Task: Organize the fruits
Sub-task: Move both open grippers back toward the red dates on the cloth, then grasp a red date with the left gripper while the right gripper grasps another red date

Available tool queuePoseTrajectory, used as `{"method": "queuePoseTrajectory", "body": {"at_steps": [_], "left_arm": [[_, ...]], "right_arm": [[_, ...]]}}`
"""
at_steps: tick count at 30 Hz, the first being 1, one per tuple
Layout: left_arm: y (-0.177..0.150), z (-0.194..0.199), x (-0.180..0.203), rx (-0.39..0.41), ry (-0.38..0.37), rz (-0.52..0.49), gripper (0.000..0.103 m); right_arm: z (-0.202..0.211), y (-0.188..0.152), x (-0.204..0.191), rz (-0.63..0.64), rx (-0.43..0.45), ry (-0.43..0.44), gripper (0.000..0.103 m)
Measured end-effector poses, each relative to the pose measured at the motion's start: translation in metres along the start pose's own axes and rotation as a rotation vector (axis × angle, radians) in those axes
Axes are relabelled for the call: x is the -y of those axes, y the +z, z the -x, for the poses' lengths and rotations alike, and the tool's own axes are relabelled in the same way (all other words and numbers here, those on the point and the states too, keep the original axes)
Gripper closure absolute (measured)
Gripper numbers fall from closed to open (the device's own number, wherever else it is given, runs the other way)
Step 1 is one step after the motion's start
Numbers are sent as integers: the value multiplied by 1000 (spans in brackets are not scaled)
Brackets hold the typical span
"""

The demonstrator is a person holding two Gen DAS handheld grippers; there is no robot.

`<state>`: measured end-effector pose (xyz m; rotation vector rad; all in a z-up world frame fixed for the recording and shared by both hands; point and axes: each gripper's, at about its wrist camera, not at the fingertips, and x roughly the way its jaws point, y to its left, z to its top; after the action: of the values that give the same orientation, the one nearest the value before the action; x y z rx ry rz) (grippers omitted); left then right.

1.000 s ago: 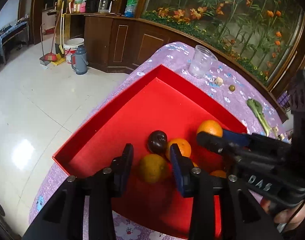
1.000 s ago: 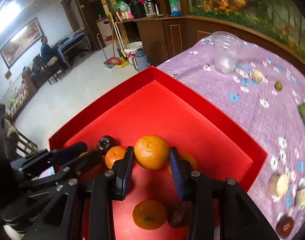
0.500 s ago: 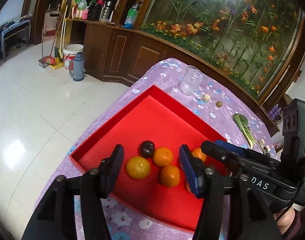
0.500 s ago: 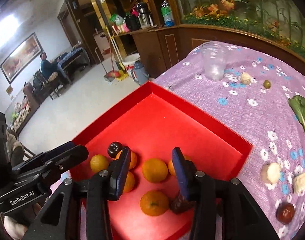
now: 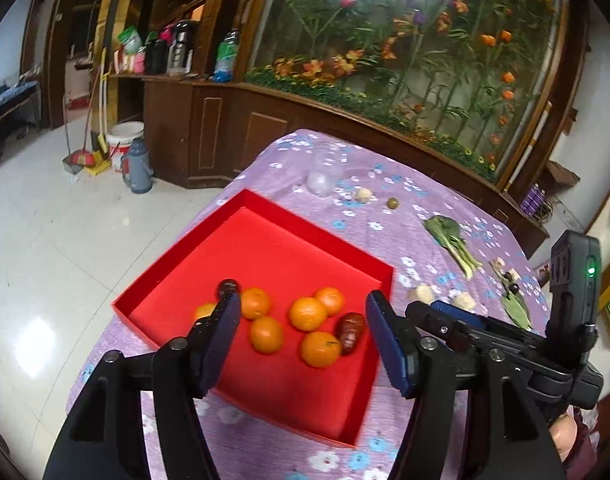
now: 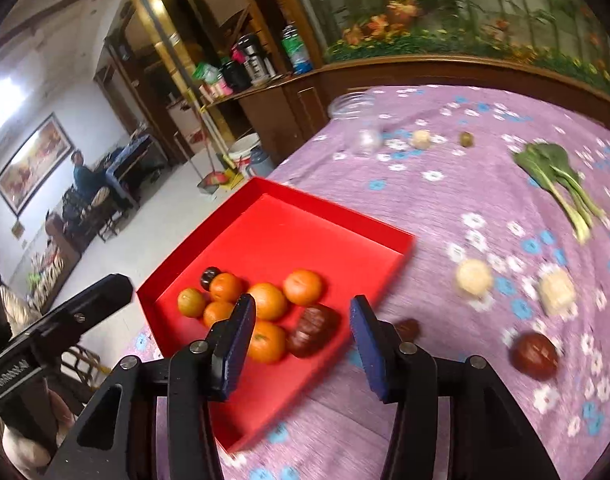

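Showing only in the right view — a dark red fruit [image 6: 533,355] beyond the released right hand-held gripper [image 6: 301,347].

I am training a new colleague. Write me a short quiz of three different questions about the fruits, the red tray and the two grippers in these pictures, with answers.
1. True or false: the left gripper holds an orange.
2. How many oranges lie in the red tray?
3. Where does the leafy green vegetable lie: A) in the tray, B) on the purple tablecloth, C) on the floor?

Key:
1. False. Its jaws have just been opening and nothing is between them; the same for the right gripper.
2. Six, next to two dark fruits.
3. B
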<state>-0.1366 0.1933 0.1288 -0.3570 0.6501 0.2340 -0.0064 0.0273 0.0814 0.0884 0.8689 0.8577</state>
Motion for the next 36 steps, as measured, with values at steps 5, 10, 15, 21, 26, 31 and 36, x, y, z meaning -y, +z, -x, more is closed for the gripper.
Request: {"method": "queuePoseTrajectory", "body": {"at_steps": [5,10,15,21,26,31,36], "left_arm": [[-2,4,26,-16,-33,-40,35],[-5,5,50,-31,-59,-72,35],[-9,0,63,-56,-81,-94,35],[-10,-12,55,-78,-101,-28,33],[-20,-37,60,-145,-127,-20,33],[-30,-56,73,-187,-139,-73,33],[-35,-80,92,-221,-128,-190,33]], "right_arm": [[27,-13,40,-67,34,-27,48],[53,-25,86,-136,65,-75,48],[73,-37,129,-202,82,-132,48],[104,-45,174,-297,120,-190,48],[106,-46,191,-310,117,-216,45],[82,-43,184,-267,74,-177,45],[42,-38,160,-145,-3,-146,45]]}}
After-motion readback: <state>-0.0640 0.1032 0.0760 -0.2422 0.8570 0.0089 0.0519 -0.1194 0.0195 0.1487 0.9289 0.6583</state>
